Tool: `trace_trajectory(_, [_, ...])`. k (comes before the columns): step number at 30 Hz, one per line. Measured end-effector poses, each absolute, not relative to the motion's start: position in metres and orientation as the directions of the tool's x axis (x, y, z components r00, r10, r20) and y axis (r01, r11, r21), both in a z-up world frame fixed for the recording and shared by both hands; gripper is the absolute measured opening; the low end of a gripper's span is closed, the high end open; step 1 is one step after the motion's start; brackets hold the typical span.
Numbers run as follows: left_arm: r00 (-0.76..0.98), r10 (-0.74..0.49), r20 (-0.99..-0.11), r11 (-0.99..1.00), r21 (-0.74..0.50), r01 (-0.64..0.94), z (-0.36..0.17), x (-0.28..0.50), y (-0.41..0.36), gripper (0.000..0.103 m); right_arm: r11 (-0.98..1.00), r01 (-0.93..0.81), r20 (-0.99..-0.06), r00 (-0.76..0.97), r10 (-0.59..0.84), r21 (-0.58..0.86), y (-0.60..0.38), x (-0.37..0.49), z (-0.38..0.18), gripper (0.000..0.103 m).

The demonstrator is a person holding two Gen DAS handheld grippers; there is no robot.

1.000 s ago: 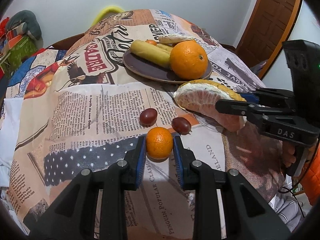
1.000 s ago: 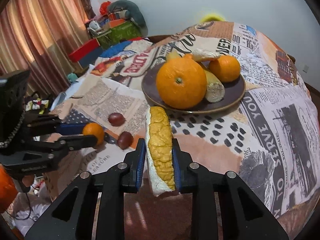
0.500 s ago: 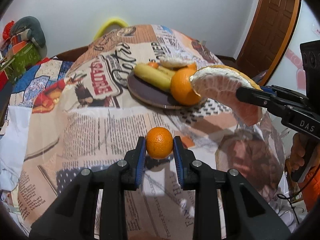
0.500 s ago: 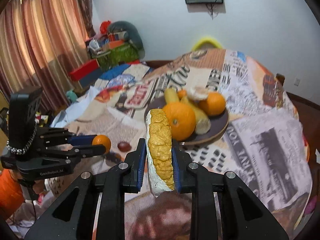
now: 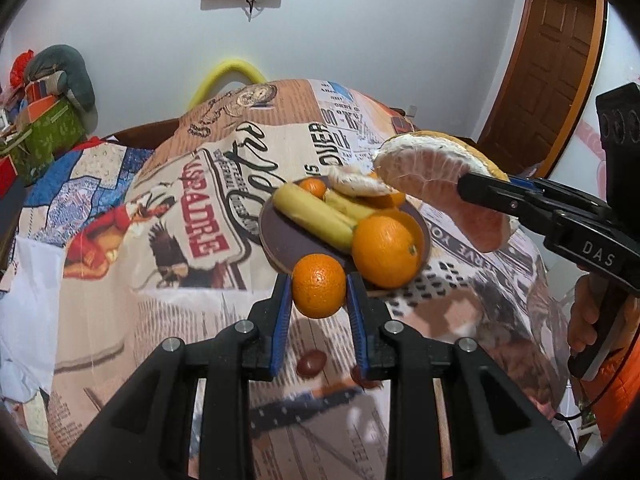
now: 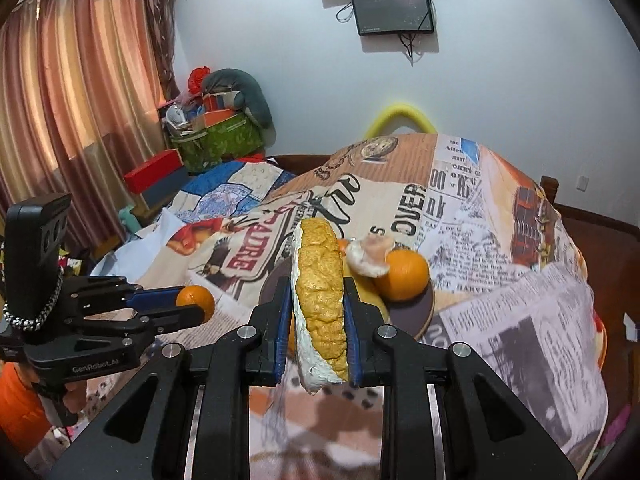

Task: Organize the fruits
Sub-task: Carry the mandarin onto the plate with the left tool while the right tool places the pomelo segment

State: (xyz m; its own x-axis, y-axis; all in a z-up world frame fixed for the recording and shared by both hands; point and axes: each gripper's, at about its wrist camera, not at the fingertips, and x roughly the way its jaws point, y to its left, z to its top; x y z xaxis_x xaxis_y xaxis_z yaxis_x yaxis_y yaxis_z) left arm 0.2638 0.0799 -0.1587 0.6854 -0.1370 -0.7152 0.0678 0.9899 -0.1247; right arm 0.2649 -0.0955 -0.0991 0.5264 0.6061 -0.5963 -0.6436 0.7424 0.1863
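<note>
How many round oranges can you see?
3 for sure: a small orange held in the left gripper, a big orange at the plate's front, and another at its back. More may be hidden.

"DAS" is printed in white on the right hand-held gripper (image 5: 480, 192) at the right edge. "GenRobot.AI" stands on the left hand-held gripper (image 6: 192, 308) at lower left. The tablecloth (image 6: 520, 320) reads "OVER" at centre.
</note>
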Motion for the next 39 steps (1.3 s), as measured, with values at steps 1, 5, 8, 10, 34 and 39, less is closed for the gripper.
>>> trace_trajectory(1, [0.687,-0.133,-0.714,0.990,-0.121,0.066,-0.158,0.268,0.080,0.027,0.742,-0.644,-0.596,0.527,0.606,0.184,-0.093,0.269,-0.099,0.022])
trace_trajectory(5, [0.690,-0.120,-0.714,0.992,-0.114,0.055,-0.161,0.286,0.084,0.027,0.741,-0.649,-0.600,0.526,0.602,0.174,-0.083,0.284,-0.102,0.022])
trace_trajectory(8, [0.684,-0.127,-0.718,0.991,-0.125,0.052,-0.166,0.300,0.086,0.027,0.738,-0.655,-0.605,0.524,0.599,0.163,-0.077,0.292,-0.103,0.022])
trace_trajectory(10, [0.678,-0.121,-0.725,0.992,-0.121,0.048,-0.172,0.308,0.086,0.027,0.734,-0.661,-0.609,0.520,0.598,0.156,-0.072,0.299,-0.105,0.022])
trace_trajectory(34, [0.587,-0.139,-0.798,0.989,-0.138,0.047,-0.218,0.366,0.082,0.027,0.719,-0.688,-0.695,0.467,0.547,0.103,-0.053,0.330,-0.135,0.024])
trace_trajectory(39, [0.588,-0.147,-0.795,0.988,-0.143,0.054,-0.215,0.365,0.079,0.028,0.721,-0.686,-0.702,0.467,0.538,0.097,-0.055,0.327,-0.136,0.025])
